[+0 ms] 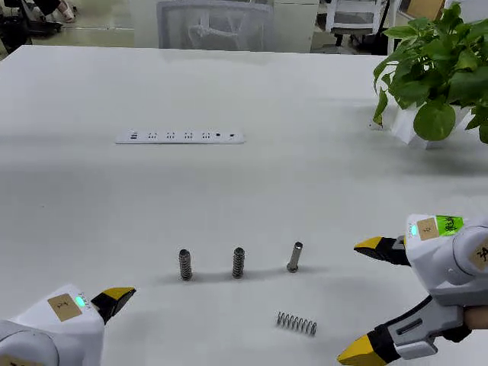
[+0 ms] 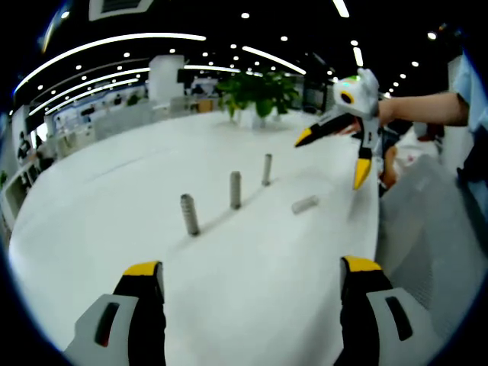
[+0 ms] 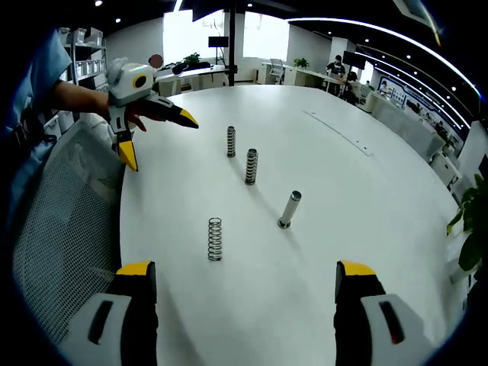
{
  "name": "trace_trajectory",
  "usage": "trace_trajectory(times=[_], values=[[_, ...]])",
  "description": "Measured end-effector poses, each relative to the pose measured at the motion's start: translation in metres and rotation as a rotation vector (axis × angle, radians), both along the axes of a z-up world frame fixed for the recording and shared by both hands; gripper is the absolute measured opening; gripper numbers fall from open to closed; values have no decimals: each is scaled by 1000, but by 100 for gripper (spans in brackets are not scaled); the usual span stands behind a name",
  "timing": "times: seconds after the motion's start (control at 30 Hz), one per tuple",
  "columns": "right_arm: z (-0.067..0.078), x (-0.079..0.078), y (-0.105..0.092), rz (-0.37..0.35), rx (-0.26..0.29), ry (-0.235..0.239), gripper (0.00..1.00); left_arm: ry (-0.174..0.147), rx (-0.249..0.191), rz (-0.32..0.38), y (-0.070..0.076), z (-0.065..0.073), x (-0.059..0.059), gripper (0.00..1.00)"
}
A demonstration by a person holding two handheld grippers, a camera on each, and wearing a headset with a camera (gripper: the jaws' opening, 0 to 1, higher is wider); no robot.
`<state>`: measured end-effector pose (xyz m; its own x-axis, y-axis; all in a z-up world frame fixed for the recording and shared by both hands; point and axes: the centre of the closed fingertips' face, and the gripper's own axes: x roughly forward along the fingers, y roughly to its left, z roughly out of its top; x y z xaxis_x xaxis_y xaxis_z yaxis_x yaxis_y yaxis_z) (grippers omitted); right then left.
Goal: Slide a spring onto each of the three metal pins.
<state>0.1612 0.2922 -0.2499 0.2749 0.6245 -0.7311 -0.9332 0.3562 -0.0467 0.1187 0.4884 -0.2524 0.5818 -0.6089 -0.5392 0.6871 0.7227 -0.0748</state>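
White table [image 1: 91, 191]; power strip [image 1: 180, 137] far, plant [image 1: 438, 72] far right, chair [image 1: 216, 25] beyond; ceiling strip lights [image 2: 114, 42].

Ahead of the wide-spread fingers of the right gripper [image 3: 244, 268], bare table [image 3: 343, 175] runs unbroken to the loose spring [image 3: 215, 239], which lies flat nearer its left finger. Just past that stands the bare pin [image 3: 290, 209], with open room all round it. The two covered pins [image 3: 251, 166] line up beyond, between it and the left gripper [image 2: 252, 267], whose parted fingers also face clear tabletop. A power strip [image 1: 180, 137] and plant [image 1: 438, 72] sit well beyond the row.
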Motion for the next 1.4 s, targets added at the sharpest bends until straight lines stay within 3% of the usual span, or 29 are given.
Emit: trace_trajectory(times=[0.6, 0.8, 1.13, 1.4], values=[[0, -8, -5, -17, 8, 7, 99, 4, 10, -40, -5, -2, 0, 97], [0, -14, -4, -22, 20, 11, 99, 9, 19, -76, -13, -4, -4, 96], [2, -22, -8, -54, 49, 8, 99, 1, 54, -196, -43, -9, -2, 95], [-2, -35, -14, -91, 79, 25, 98, -6, 82, -316, -76, -16, 6, 86]])
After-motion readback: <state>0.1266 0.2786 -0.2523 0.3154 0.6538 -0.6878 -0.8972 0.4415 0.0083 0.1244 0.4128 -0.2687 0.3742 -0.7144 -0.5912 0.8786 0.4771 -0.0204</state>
